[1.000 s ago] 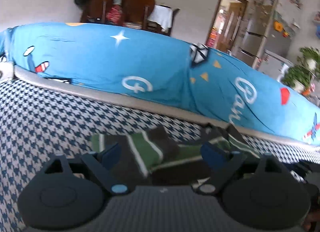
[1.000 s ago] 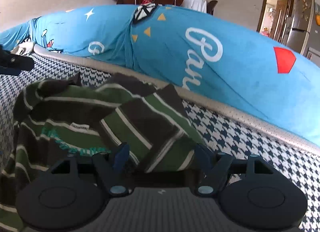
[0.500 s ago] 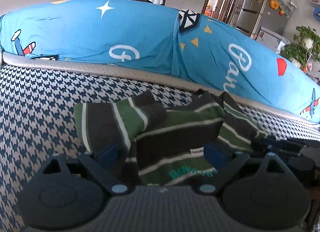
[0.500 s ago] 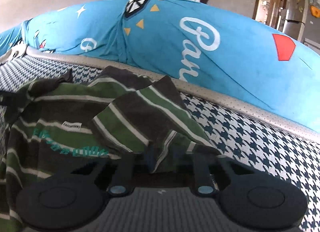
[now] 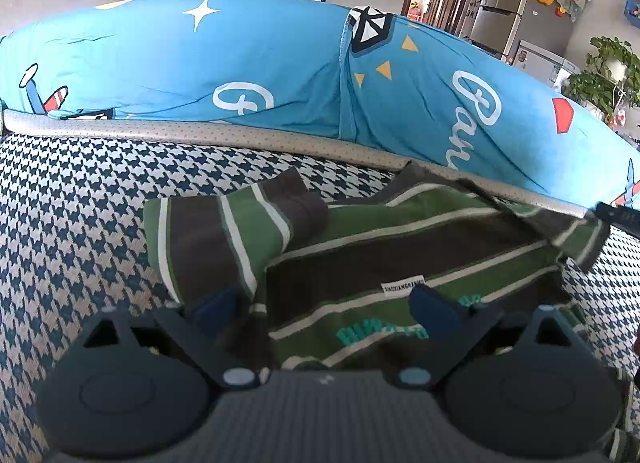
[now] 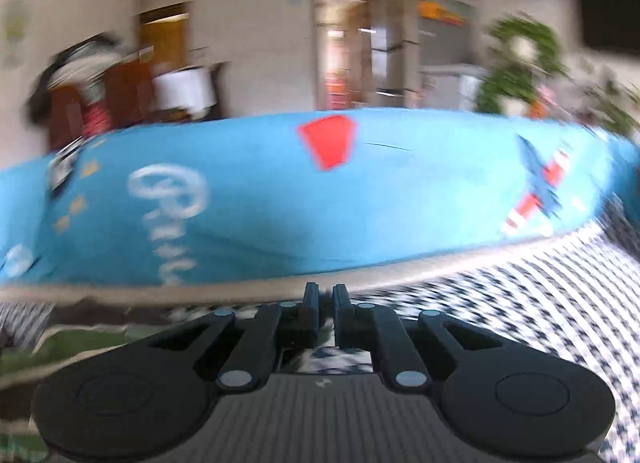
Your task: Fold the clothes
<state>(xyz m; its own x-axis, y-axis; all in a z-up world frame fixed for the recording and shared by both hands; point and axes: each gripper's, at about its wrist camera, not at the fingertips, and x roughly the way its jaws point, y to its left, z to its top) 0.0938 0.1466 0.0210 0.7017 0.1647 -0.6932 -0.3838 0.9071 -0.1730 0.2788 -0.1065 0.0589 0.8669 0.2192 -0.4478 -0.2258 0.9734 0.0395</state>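
Observation:
A green, dark brown and white striped shirt (image 5: 400, 247) lies rumpled on the houndstooth sofa seat (image 5: 80, 203), one sleeve folded over at the left. My left gripper (image 5: 324, 311) is open, its blue pads low over the shirt's near edge. In the blurred right wrist view my right gripper (image 6: 326, 303) has its fingers nearly together; whether cloth is pinched between them is unclear. A strip of the shirt (image 6: 72, 343) shows at its lower left.
A blue printed cushion (image 5: 280, 71) runs along the back of the seat behind a grey piped edge (image 5: 240, 139). Chairs, a doorway, a fridge and potted plants stand in the room behind.
My left gripper has come closer over the shirt, staying open. My right gripper has closed at the shirt's right sleeve and swung quickly to the right, blurring its view.

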